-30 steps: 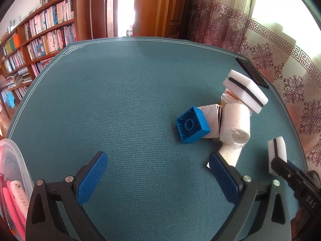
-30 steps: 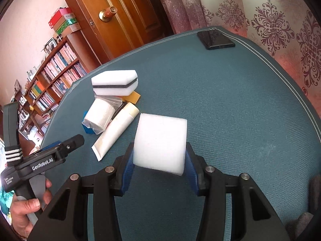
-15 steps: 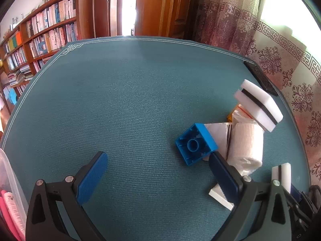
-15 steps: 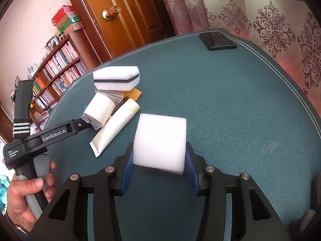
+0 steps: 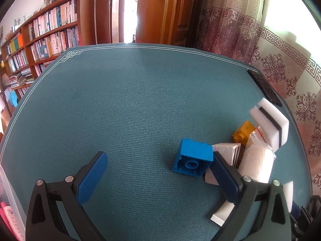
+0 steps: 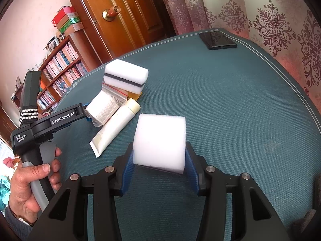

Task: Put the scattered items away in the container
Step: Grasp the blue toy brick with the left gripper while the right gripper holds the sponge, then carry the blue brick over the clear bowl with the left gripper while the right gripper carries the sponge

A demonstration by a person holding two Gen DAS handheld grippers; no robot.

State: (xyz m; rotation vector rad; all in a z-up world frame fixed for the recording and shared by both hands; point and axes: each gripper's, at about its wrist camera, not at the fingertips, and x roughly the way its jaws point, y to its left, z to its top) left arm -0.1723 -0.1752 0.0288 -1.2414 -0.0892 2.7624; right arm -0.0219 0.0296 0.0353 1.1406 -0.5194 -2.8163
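The left gripper [image 5: 158, 172] is released, its jaws wide apart, and the square blue plastic building brick [image 5: 193, 157] lies just inside its right jaw, touching it, on the teal worktop [image 5: 130, 104]. So the left one is nearer to the brick. The right gripper [image 6: 159, 165] is clenched on a white foam sponge block [image 6: 160, 140]. The clear plastic container [image 5: 9, 198] stands at the far left edge.
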